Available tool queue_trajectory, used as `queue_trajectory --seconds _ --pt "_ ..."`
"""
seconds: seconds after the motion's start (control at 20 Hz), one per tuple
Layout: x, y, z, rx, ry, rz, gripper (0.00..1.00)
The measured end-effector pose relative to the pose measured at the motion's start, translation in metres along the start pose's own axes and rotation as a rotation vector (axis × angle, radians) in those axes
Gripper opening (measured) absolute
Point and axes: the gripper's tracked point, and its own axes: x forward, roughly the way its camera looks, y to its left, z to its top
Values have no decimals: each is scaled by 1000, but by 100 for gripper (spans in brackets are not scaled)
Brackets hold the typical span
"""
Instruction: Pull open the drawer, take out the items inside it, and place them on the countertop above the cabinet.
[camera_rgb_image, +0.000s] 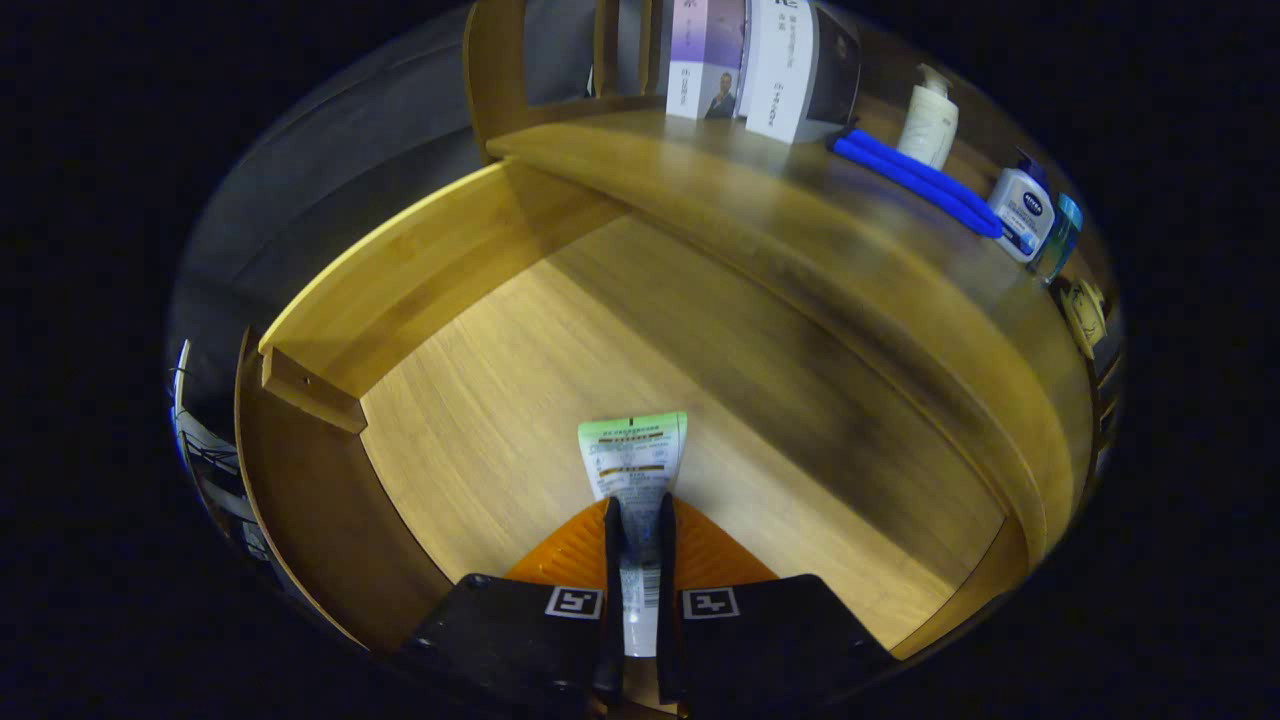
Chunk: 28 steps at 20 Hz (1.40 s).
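Tube (634, 462) between claw (637, 530) fingers, over drawer (480, 400) floor.

Warm light from above; drawer floor (560, 360) evenly bright, grain sharp near centre. Left drawer wall (400, 270) carries a bright strip along its top edge. Broad soft shadow band lies on the floor under the desk (800, 230) front edge. Dull sheen on the desk top. Strong fisheye bowing: straight edges curve. Bottles (1020, 210) at the desk's right end soft, dim.

The hand-held gripper (638, 530) has its fingers closed on a tube (634, 465), print legible.
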Motion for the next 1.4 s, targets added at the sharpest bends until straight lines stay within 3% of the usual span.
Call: queue_trajectory --seconds 0.4,0.8,0.95,1.2,1.4 --pt "-18 1 18 -26 -111 -27 15" --pt "-61 22 49 -11 -282 13 14" --pt "-81 17 64 -15 -337 -8 14" --pt "-104 -1 90 45 -413 -43 14" --pt "-114 -27 114 179 -486 -61 14"
